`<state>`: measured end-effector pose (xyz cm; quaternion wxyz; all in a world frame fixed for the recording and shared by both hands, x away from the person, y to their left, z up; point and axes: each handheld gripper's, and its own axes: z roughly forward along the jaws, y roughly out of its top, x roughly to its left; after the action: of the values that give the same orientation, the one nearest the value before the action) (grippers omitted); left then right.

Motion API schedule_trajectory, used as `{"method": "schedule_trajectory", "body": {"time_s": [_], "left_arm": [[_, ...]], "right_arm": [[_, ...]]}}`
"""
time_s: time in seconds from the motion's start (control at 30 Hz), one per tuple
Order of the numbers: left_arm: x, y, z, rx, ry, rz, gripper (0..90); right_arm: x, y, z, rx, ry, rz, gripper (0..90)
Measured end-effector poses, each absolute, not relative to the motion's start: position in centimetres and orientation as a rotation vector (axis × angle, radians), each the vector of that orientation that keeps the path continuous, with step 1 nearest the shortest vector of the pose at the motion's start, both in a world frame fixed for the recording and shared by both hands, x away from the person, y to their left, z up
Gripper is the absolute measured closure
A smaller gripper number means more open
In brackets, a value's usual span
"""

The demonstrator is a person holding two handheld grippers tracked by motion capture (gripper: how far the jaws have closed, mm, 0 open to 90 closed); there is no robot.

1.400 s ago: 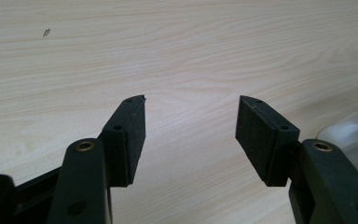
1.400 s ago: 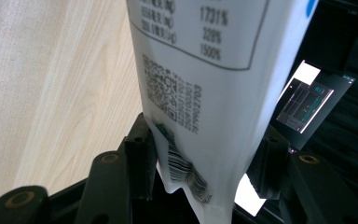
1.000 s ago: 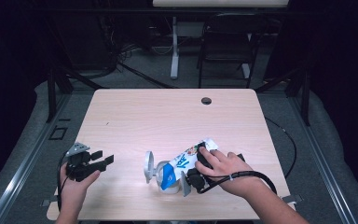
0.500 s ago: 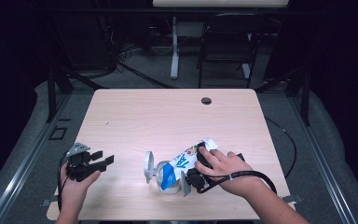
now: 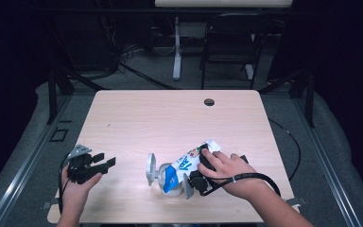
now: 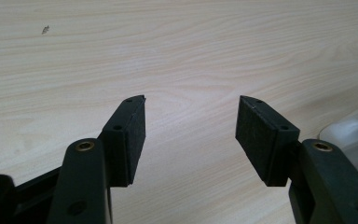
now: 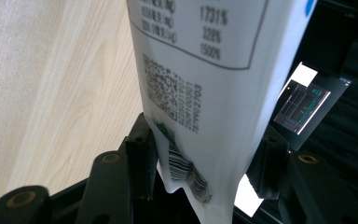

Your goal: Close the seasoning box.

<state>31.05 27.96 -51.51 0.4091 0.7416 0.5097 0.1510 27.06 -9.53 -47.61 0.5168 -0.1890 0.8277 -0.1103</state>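
High view: right gripper [image 5: 194, 181] near the table [image 5: 170, 118] front edge, right of centre, clamped on a white-blue pouch [image 5: 184, 165] lying tilted on the wood; a grey-white holder [image 5: 152, 171] touches the pouch's lower end; left gripper [image 5: 103, 165] at the front-left corner, well apart from the pouch, jaws spread, nothing between; small dark hole [image 5: 209, 102] near the far edge.
Left gripper view: left gripper [image 6: 191, 126] wide over bare wood; pale holder edge [image 6: 354, 135] at right.
Right gripper view: right gripper [image 7: 205, 154] with both pads pressing the pouch [image 7: 200, 70] near its crimped end; barcode and QR print visible.
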Motion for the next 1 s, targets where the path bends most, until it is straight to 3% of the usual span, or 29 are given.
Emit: {"method": "schedule_trajectory", "body": {"time_s": [1.0], "left_arm": [[31.08, 27.98, -51.54, 1.869, 1.285, 0.381, 43.1]], "right_arm": [[27.12, -9.54, -47.67, -0.468, 1.984, -0.253, 51.8]]}}
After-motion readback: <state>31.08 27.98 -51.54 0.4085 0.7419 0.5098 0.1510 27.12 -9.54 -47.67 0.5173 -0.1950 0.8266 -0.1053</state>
